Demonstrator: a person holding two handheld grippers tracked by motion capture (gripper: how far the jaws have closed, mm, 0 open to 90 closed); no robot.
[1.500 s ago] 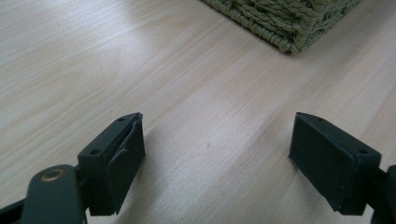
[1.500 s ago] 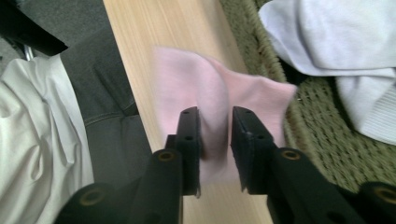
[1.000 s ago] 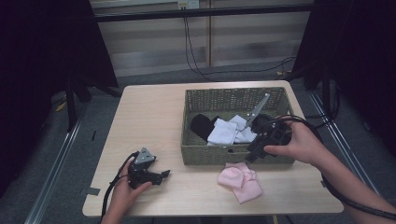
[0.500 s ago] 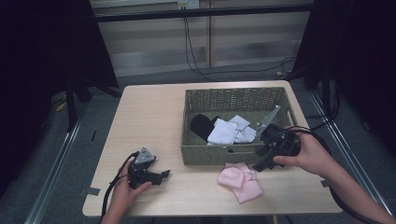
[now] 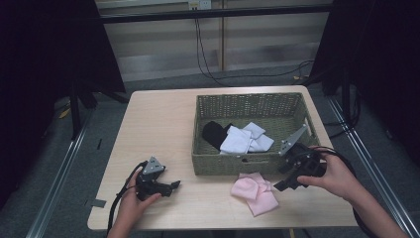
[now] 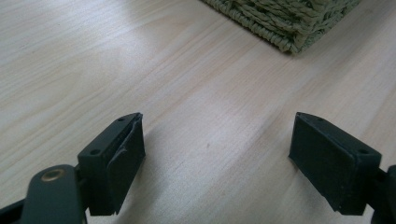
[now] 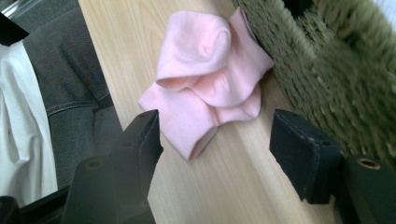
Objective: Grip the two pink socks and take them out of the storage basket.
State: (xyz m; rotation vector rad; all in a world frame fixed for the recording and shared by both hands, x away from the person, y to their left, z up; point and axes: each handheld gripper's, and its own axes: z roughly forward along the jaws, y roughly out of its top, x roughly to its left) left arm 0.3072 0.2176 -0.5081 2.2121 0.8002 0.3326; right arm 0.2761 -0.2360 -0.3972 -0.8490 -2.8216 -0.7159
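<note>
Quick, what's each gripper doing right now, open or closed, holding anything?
Left gripper: open, empty, over bare table.
Right gripper: open, empty, facing the pink cloth.

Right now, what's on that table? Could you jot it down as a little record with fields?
table: light wooden top
basket: green woven, toward the right of the table
in basket: black cloth and white cloths
outside basket: pink cloth, on the table just in front of the basket
left gripper: jaws open over bare wood, holding nothing
right gripper: jaws open, pointed at the pink cloth, not yet gripping it
</note>
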